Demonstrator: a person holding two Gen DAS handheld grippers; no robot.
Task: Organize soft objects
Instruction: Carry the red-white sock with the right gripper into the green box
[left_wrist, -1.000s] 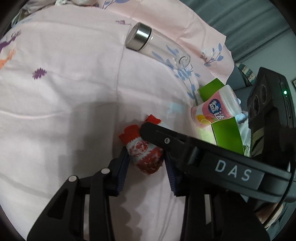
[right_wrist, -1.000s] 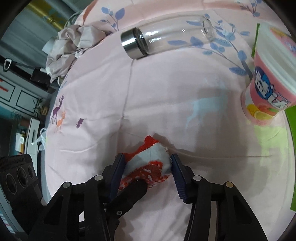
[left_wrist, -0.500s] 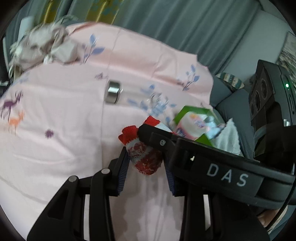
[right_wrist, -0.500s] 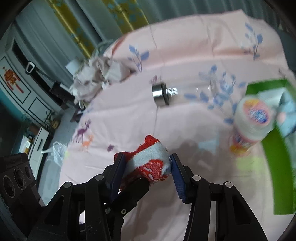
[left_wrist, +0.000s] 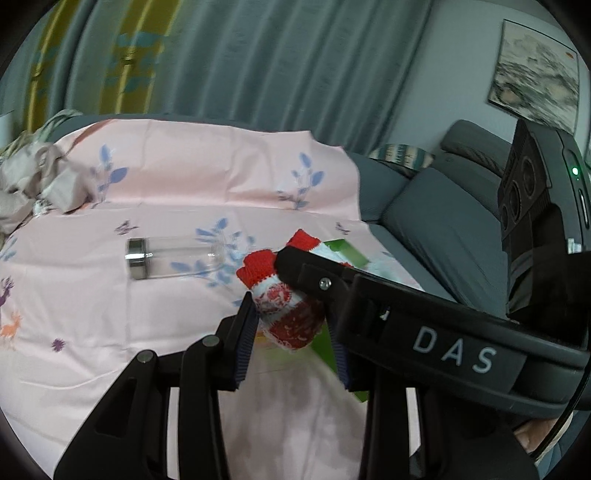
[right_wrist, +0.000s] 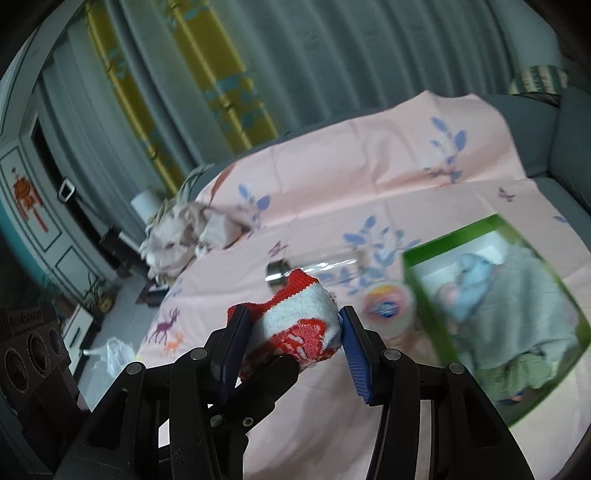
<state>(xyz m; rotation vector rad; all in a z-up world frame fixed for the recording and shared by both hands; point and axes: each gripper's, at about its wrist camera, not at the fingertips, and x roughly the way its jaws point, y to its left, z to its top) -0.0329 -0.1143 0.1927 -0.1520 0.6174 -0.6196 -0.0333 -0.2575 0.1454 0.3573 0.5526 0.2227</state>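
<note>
A rolled red and white sock (left_wrist: 290, 310) is held in the air between both grippers. My left gripper (left_wrist: 291, 332) is shut on it, and my right gripper (right_wrist: 295, 343) is shut on the same sock (right_wrist: 299, 325) from the other side. They hold it well above the pink sheet (left_wrist: 110, 314). A green box (right_wrist: 491, 310) with soft cloths inside lies on the sheet to the right. In the left wrist view only parts of the box (left_wrist: 347, 251) show behind the sock and the other gripper.
A clear glass bottle with a steel cap (left_wrist: 166, 256) lies on the sheet, also in the right wrist view (right_wrist: 280, 273). A pink and white tub (right_wrist: 384, 306) stands by the box. Crumpled grey cloth (right_wrist: 184, 229) lies at the far left. A grey sofa (left_wrist: 436, 221) is on the right.
Both grippers have lifted the sock off the sheet and raised it high. The cameras now look across the bed towards the curtains, and the green box has come into the right wrist view.
</note>
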